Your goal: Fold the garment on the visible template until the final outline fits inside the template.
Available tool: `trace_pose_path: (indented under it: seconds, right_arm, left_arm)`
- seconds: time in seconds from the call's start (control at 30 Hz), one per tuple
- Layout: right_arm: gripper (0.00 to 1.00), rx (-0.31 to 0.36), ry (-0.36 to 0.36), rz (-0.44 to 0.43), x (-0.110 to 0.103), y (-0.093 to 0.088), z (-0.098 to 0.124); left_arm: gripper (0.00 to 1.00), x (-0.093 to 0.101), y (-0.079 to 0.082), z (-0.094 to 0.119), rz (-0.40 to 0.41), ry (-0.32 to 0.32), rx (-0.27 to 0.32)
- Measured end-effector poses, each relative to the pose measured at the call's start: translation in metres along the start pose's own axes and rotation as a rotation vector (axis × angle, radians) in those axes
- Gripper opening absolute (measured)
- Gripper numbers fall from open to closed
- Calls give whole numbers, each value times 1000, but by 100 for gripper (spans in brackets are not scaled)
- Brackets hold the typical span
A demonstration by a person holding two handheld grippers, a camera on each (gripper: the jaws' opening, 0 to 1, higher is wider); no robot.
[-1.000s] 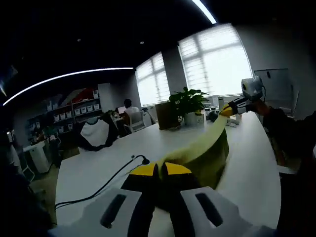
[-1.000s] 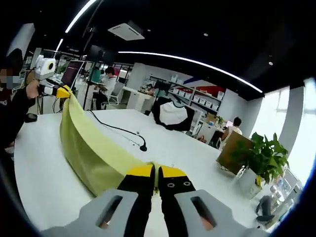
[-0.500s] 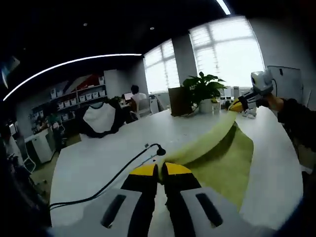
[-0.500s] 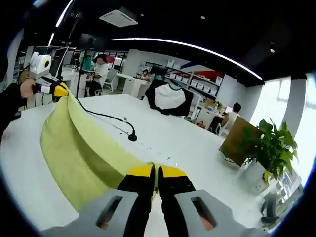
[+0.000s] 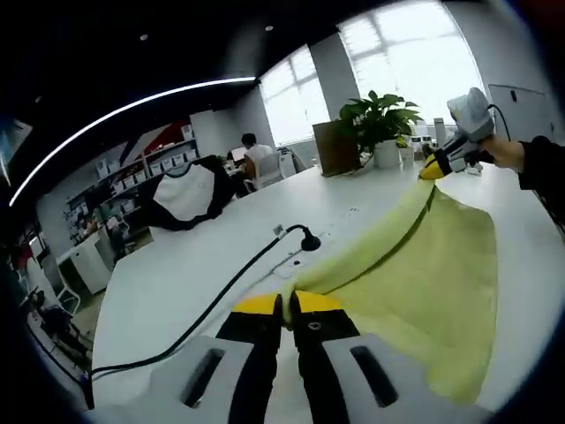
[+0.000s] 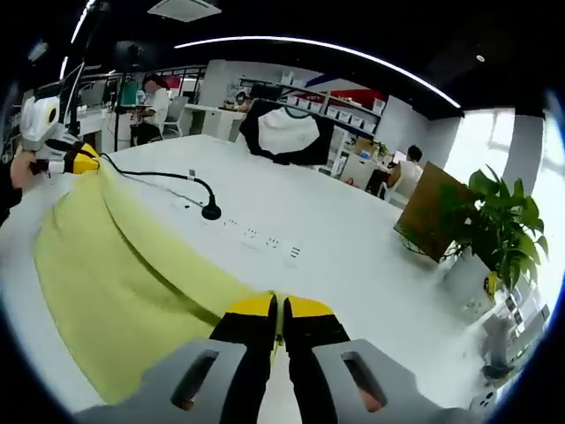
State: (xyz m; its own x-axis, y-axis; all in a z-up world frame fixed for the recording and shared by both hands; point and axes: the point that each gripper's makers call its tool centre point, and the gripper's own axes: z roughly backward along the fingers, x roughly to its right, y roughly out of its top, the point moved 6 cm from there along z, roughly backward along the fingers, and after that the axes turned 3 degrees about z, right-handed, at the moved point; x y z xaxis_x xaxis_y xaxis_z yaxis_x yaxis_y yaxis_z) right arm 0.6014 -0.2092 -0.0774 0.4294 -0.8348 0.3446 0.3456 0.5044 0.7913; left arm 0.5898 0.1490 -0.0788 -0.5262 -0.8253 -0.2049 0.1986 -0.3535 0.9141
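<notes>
Left gripper view: camera rides low behind the left gripper, close above the white table, facing along the yellow-green garment toward windows and a potted plant. Right gripper view: camera behind the right gripper, facing the opposite way along the cloth toward shelving. Shared: garment, table, black cable, each opposite gripper.

White table, long, glossy. On it: black cable w/ round black end, flush socket strip, potted plant at far end, black-and-white garment by far edge.
</notes>
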Motion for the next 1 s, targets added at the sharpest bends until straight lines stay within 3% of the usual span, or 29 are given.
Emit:
trace_pose_path:
  seconds: [0.13,0.23,0.43,0.77,1.0]
  right_arm:
    - [1,-28,-1,-54,2,-8,-9]
    - [1,-38,26,-144,3,-15,-16]
    - [1,-68,30,-144,3,-27,-24]
    - [1,-117,22,-90,-7,-48,-34]
    - [1,-121,29,-59,-13,-56,-36]
  left_arm:
    - [5,0,-10,-14,10,6,-29]
    - [5,-1,-20,-21,35,7,-53]
    - [5,-1,-34,-33,62,-3,-92]
    - [5,9,-54,-42,6,-4,-178]
    - [5,8,-62,-46,13,-2,-194]
